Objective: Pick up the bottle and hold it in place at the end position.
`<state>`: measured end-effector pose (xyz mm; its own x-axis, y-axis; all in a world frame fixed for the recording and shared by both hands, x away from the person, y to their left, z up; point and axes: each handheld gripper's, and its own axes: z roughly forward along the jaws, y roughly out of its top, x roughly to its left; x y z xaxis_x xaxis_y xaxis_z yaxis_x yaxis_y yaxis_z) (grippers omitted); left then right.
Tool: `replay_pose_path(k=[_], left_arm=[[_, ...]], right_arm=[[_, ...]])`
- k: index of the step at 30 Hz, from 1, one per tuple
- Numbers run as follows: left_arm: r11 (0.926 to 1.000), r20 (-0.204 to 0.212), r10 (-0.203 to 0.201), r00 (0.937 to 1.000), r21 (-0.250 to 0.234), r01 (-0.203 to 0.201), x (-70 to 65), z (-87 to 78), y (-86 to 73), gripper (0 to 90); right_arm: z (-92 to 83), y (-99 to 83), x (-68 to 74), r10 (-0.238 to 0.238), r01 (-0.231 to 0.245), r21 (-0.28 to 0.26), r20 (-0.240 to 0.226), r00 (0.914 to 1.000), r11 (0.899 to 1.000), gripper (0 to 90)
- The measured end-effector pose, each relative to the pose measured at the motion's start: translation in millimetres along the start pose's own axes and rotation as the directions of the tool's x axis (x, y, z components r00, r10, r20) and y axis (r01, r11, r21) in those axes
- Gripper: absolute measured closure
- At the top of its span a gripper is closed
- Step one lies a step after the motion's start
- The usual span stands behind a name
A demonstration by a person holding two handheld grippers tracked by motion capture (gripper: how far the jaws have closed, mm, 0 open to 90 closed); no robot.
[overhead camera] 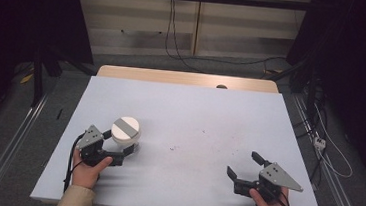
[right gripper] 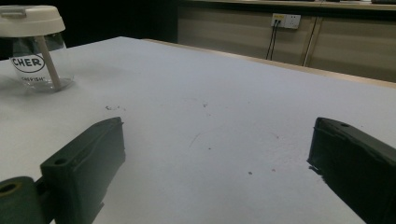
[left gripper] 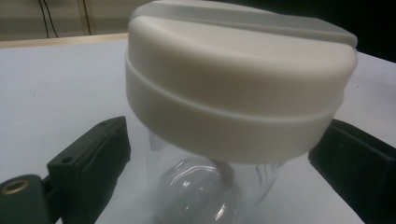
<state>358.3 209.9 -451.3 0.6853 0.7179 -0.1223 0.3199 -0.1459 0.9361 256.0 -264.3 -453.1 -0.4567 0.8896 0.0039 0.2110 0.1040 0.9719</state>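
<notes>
My left gripper [overhead camera: 126, 144] stands released around the clear glass jar with a white lid [overhead camera: 126, 130], left of centre; a pale stick [right gripper: 46, 63] leans inside. My right gripper [overhead camera: 244, 164] is released too.

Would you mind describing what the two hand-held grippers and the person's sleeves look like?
Both the left gripper and the right gripper are black, each with two blocky jaws and a grey three-cornered plate on top. The jaws have small round holes near their tips, and the left gripper view shows a brass-coloured ring at one jaw's base. A black cable trails from each. The person's sleeves are beige.
</notes>
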Motion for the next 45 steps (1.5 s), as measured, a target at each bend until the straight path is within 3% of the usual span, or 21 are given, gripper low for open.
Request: replay_pose_path(k=[4,6,10,16,32,36,45], left_arm=[[1.0000,0.000,-0.001,1.0000,-0.005,0.001,-2.7,5.1,1.3,5.3],[0.9997,-0.018,0.010,0.9998,0.021,-0.010,-4.3,10.4,2.0,6.2],[0.9998,-0.023,-0.006,0.9997,0.016,0.006,-5.3,14.1,4.0,6.2],[0.9999,-0.056,0.011,0.9984,0.006,-0.010,-7.5,16.9,5.3,6.5],[0.9998,-0.064,0.019,0.9978,0.011,-0.019,-8.2,25.0,3.1,13.5],[0.9990,-0.076,0.043,0.9962,0.015,-0.042,-7.8,24.2,3.1,16.6],[0.9985,-0.082,0.053,0.9952,0.021,-0.052,-9.5,24.3,3.3,17.3]], right_arm=[[0.4,0.0,-0.1,0.000,0.000,0.001,0.001,1.0000,1.000,3.3],[0.2,0.1,0.1,0.000,0.000,0.000,-0.001,1.0000,1.000,3.4],[0.1,-0.2,-0.4,0.002,-0.002,0.003,0.000,1.0000,1.000,3.6],[-0.8,0.3,-0.3,0.005,-0.005,-0.002,0.001,1.0000,1.000,3.7],[-1.1,0.6,-0.3,0.000,0.000,-0.004,0.000,1.0000,1.000,4.0],[-1.3,0.5,-0.6,0.003,-0.003,-0.004,0.006,1.0000,1.000,4.0],[-1.3,0.7,-0.3,0.002,-0.002,-0.005,0.003,1.0000,1.000,4.2]])
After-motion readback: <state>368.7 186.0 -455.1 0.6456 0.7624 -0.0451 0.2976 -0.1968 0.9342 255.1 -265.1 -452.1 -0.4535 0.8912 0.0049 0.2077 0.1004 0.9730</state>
